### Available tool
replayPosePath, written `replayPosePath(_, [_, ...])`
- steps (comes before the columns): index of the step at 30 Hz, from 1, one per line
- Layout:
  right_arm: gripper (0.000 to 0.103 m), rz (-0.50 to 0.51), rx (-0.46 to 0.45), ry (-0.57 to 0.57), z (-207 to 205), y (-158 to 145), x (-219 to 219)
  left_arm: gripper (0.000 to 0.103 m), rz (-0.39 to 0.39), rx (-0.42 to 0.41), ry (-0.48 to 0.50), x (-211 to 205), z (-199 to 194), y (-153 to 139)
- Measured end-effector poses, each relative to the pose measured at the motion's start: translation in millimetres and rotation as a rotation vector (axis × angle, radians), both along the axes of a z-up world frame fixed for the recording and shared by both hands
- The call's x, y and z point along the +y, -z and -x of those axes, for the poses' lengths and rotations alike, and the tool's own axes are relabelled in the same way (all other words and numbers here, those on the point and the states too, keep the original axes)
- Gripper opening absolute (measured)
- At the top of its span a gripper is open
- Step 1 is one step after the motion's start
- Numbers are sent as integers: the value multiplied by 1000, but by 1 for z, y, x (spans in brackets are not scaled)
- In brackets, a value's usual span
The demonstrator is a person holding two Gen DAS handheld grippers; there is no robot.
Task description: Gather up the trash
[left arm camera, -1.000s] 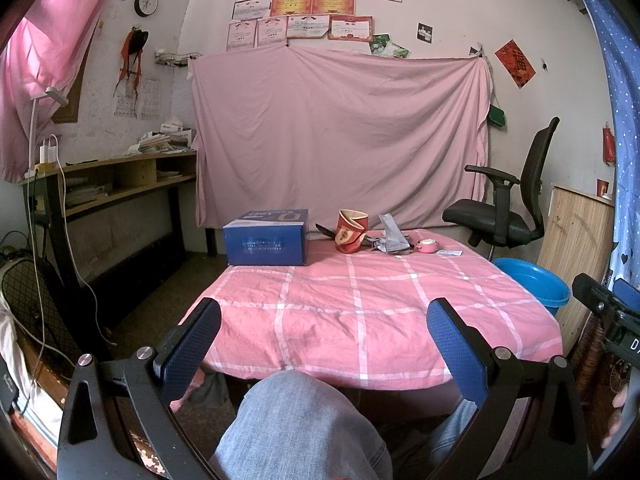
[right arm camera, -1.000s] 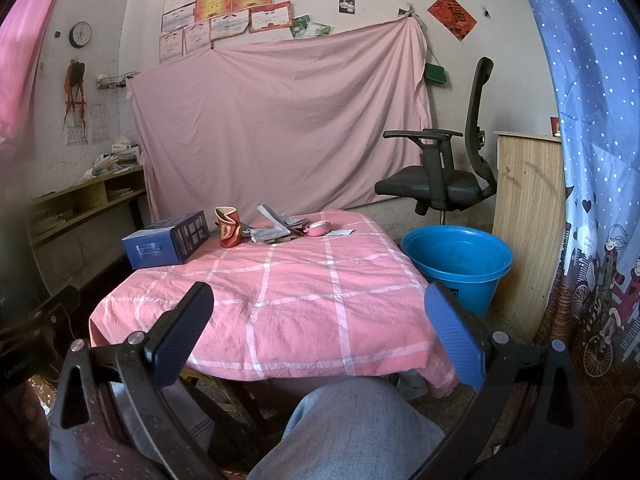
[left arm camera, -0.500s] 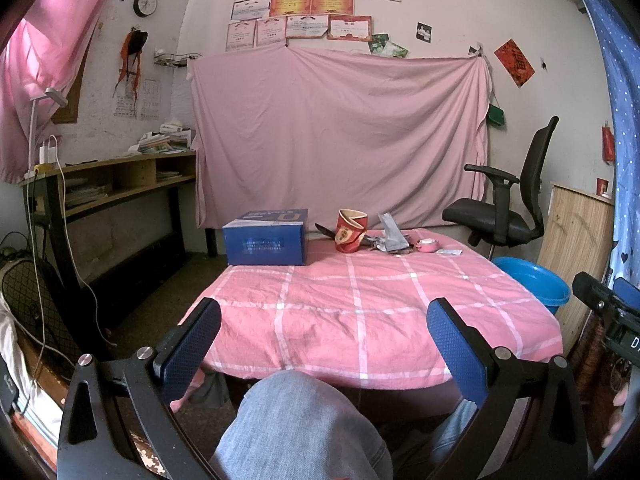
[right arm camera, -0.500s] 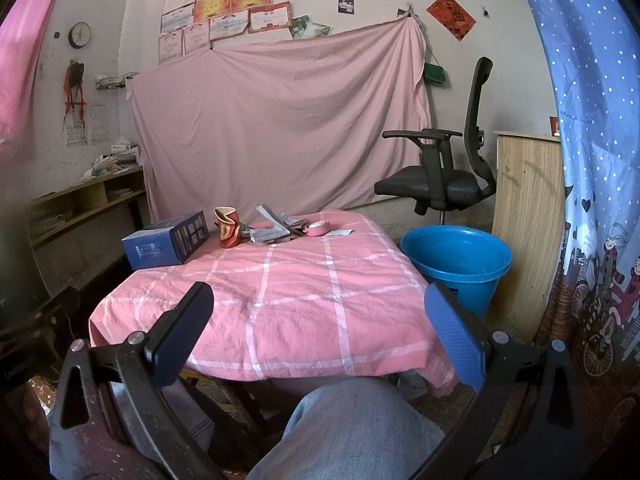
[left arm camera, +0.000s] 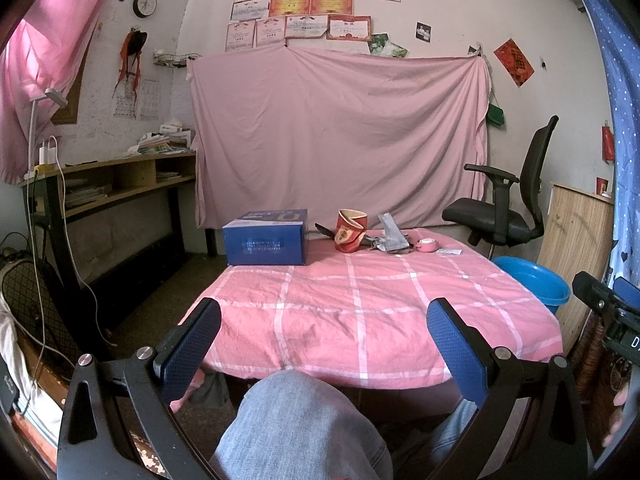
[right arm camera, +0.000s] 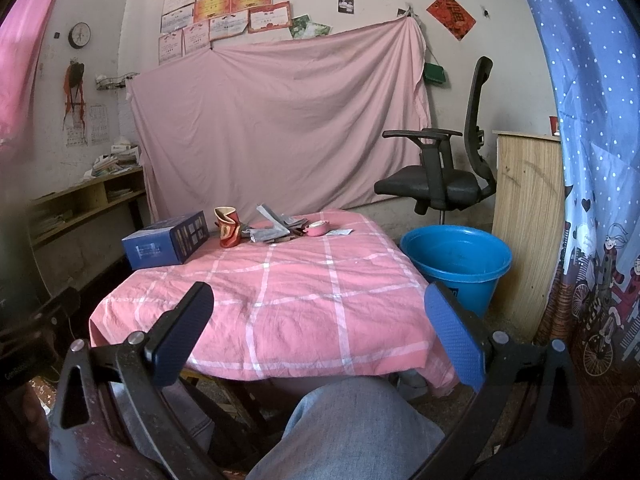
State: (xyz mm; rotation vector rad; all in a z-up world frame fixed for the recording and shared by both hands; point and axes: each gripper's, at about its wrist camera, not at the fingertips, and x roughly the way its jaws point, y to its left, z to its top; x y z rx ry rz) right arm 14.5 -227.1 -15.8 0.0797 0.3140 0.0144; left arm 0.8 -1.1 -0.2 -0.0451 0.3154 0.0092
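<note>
You sit at the near edge of a table draped in a pink cloth with a white grid point(left arm camera: 360, 312), a knee in grey-blue denim point(left arm camera: 304, 424) rising below each camera, and you hold both tools short of the tabletop. Your left gripper point(left arm camera: 324, 344) has its two blue-padded fingers point(left arm camera: 192, 344) spread wide with nothing between them; your right gripper point(right arm camera: 320, 340) is likewise spread wide and empty, its blue pads point(right arm camera: 454, 336) framing the cloth's front corner. The trash lies grouped at the far side of the table: a crushed red-and-cream paper cup point(left arm camera: 351, 231), standing but dented, with crumpled grey foil wrappers point(left arm camera: 390, 236) just beside it on the right, a small round pink lidded container point(left arm camera: 426, 245) next along, and a flat white paper sachet point(left arm camera: 450, 251) nearest the far right edge. A dark stick-like object pokes out behind the cup; what it is cannot be made out. A dark blue rectangular cardboard box point(left arm camera: 266, 238) sits to the left of the cup, at the far left corner. In the right wrist view a round bright blue plastic tub point(right arm camera: 458, 264) stands on the floor just beside the table's right side, in front of a black mesh office chair point(right arm camera: 444, 168) and next to a pale wooden cabinet point(right arm camera: 524, 216).
</note>
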Motion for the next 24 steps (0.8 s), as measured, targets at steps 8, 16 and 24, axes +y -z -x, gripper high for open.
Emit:
replayPosePath(8, [103,-1,1,2,2,-1,0,101,-1,2,0,-2,2,-4])
replayPosePath(16, [103,-3,3,0,1,-1,0,101,-1,3,0,-2,3,-4])
replayPosePath(24, [103,3,-5,-6,-2,-3,2,101,-5,0,0,-2,3,-4])
